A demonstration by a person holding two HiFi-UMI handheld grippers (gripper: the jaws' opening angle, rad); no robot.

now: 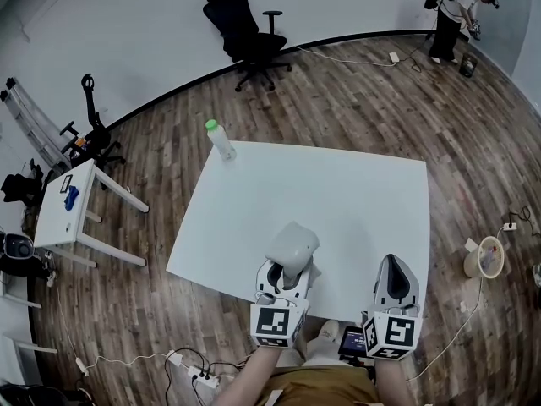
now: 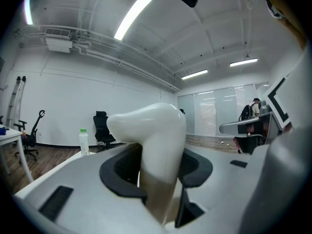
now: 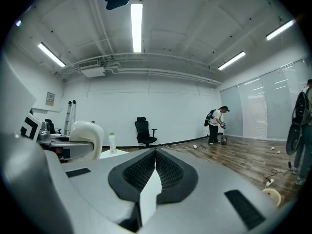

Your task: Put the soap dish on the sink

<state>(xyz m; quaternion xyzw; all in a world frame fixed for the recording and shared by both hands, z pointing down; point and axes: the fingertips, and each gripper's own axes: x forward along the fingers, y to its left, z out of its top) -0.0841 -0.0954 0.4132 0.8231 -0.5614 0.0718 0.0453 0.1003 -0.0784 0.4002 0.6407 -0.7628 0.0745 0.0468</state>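
Observation:
A white, rounded soap dish (image 1: 292, 247) is clamped between the jaws of my left gripper (image 1: 287, 274), just over the near edge of the white table (image 1: 355, 201). In the left gripper view the soap dish (image 2: 153, 140) stands upright and fills the gap of the left gripper (image 2: 158, 168), whose pads press on both its sides. My right gripper (image 1: 396, 271) hovers at the table's near right edge, shut with nothing in it. In its own view the right gripper (image 3: 156, 172) has its jaws together, and the soap dish (image 3: 88, 133) shows at the left. No sink is in view.
A clear bottle with a green cap (image 1: 220, 139) stands at the table's far left corner. A black office chair (image 1: 245, 28) and a person (image 1: 452, 11) are at the far wall. A small white side table (image 1: 72, 201) sits to the left; cables lie on the wooden floor.

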